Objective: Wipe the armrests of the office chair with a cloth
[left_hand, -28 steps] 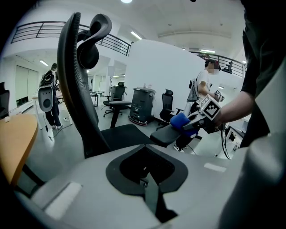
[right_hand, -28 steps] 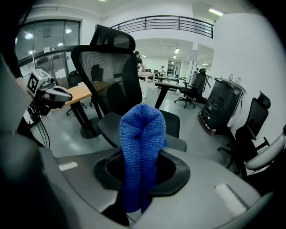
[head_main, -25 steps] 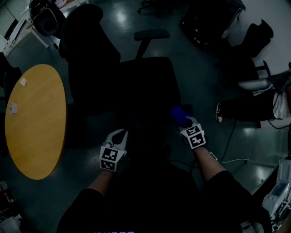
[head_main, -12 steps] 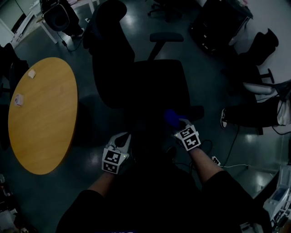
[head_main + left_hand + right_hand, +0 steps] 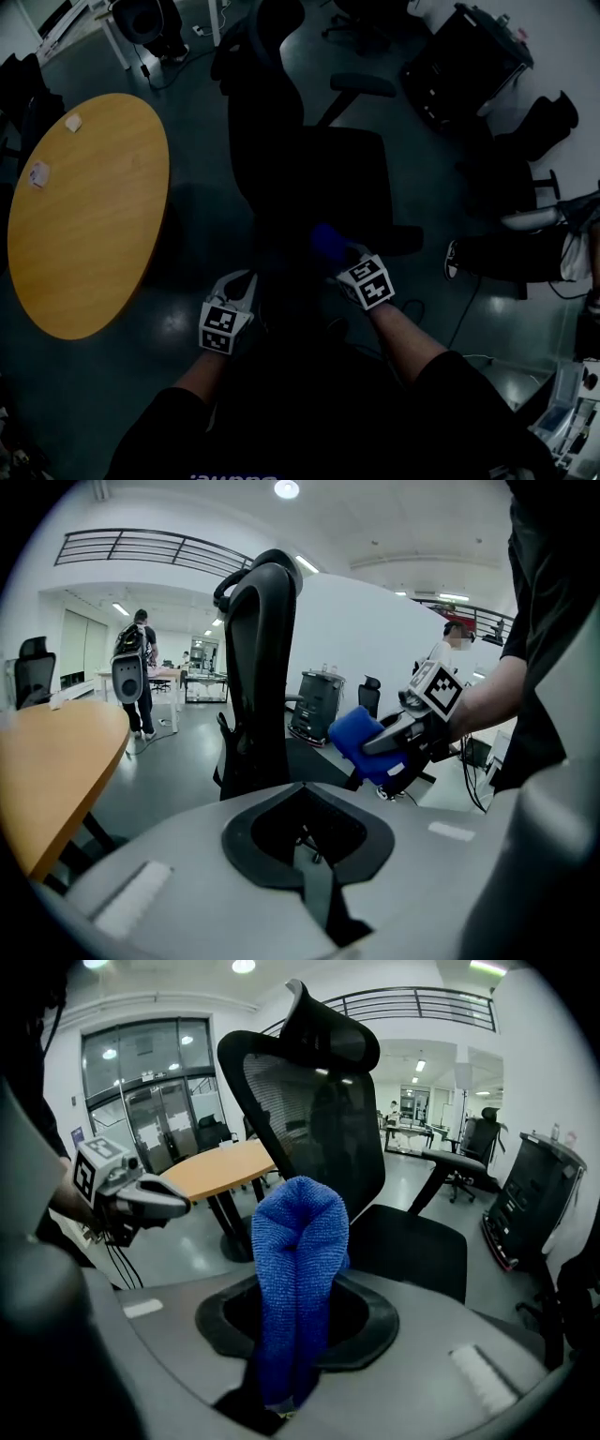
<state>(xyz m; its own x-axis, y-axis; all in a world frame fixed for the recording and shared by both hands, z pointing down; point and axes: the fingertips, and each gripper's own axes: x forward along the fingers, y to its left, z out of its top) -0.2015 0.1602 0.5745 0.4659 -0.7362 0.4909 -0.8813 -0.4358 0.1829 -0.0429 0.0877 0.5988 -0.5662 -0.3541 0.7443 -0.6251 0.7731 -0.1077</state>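
Note:
The black office chair point(image 5: 319, 178) stands in front of me, its tall mesh back point(image 5: 309, 1119) towards the left. Its far armrest point(image 5: 361, 86) sticks out at the top; the near armrest point(image 5: 398, 240) lies just right of my right gripper. My right gripper point(image 5: 345, 255) is shut on a folded blue cloth point(image 5: 298, 1269), which bulges up out of the jaws over the seat's front edge point(image 5: 412, 1241). My left gripper point(image 5: 242, 284) hangs left of the chair, shut with nothing in it. From the left gripper view the blue cloth point(image 5: 361, 742) shows beside the chair back point(image 5: 258, 667).
A round wooden table point(image 5: 84, 206) stands close on the left. A seated person's leg and shoe point(image 5: 487, 251) are on the right, with cables on the floor. A black cabinet point(image 5: 469, 61) stands far right. Another person point(image 5: 136, 667) stands in the background.
My right gripper has carried the cloth leftwards, away from the near armrest towards the seat's front. The left gripper has stayed low on the left. My head view has shifted.

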